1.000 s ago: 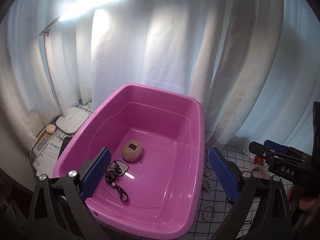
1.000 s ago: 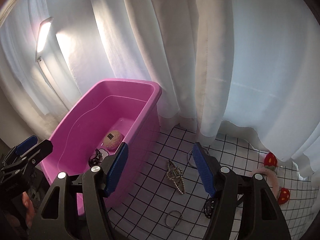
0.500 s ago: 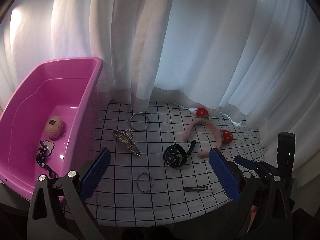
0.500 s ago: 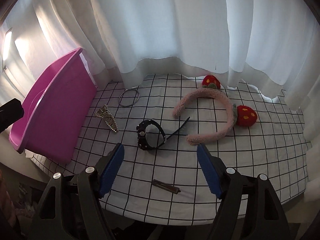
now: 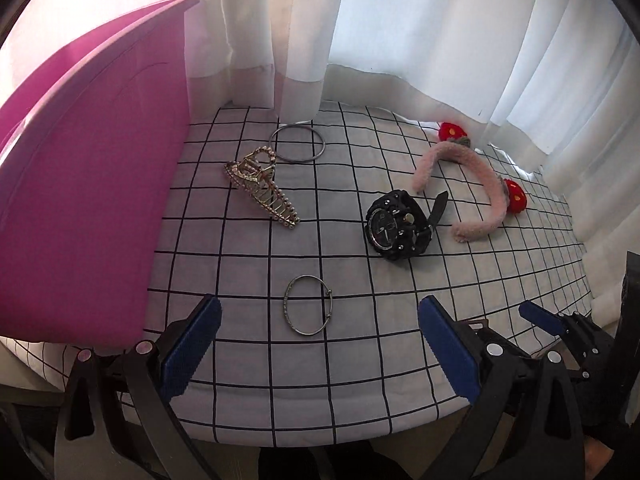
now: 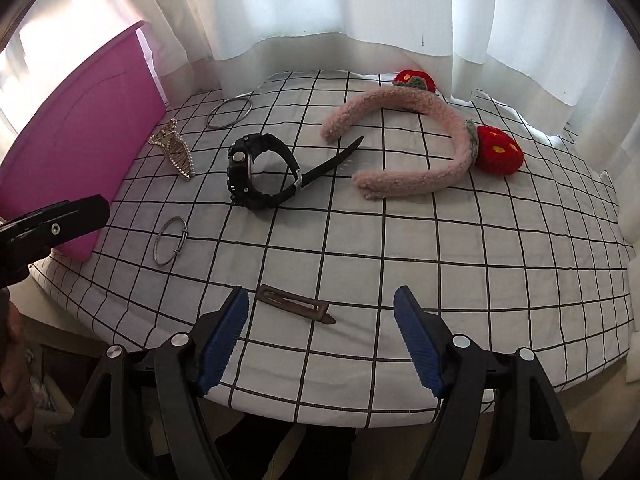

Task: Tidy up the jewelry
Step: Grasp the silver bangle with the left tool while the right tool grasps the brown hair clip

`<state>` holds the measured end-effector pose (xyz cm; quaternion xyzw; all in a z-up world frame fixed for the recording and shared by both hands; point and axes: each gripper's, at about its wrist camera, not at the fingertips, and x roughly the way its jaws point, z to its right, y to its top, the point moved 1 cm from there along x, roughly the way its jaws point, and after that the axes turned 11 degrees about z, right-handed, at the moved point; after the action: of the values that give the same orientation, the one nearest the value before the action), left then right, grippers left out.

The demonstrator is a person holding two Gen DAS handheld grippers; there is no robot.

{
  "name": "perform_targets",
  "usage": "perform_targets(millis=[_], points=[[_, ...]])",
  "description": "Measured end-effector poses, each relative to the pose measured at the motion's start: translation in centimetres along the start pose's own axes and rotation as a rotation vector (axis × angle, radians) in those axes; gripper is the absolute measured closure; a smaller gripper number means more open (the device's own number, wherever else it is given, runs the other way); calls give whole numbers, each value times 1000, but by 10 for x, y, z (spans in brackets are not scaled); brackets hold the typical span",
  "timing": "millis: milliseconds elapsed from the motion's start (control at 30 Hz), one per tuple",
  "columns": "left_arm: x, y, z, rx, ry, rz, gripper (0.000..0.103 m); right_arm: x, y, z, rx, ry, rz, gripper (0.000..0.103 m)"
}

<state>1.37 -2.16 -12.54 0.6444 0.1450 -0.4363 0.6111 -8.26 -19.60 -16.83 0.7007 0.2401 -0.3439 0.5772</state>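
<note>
My left gripper [image 5: 320, 344] is open and empty, low over the table's front edge, with a silver bangle [image 5: 307, 310] just ahead between its fingers. My right gripper [image 6: 320, 336] is open and empty, with a brown hair clip [image 6: 295, 303] just ahead of it. On the checked cloth lie a black watch [image 5: 396, 225], a gold claw clip [image 5: 262, 189], a large thin ring [image 5: 297, 144] and a pink fuzzy headband [image 6: 416, 148] with red strawberries. The pink tub [image 5: 88, 184] stands at the left.
White curtains [image 6: 360, 0] hang close behind the table. The checked cloth [image 6: 480, 260] drops off at the front and right edges. The left gripper's body [image 6: 48, 232] shows at the left of the right wrist view.
Both grippers have swung right, away from the pink tub, and come down lower and closer to the cloth. The bangle and the hair clip now lie right in front of them.
</note>
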Motion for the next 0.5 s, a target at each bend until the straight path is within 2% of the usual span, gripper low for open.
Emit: perform_targets(millis=[300, 500], points=[[55, -26, -7, 26, 65, -97, 6, 26, -14, -1, -30, 4, -20, 31], [72, -32, -2, 61, 80, -115, 6, 39, -16, -3, -51, -1, -30, 31]])
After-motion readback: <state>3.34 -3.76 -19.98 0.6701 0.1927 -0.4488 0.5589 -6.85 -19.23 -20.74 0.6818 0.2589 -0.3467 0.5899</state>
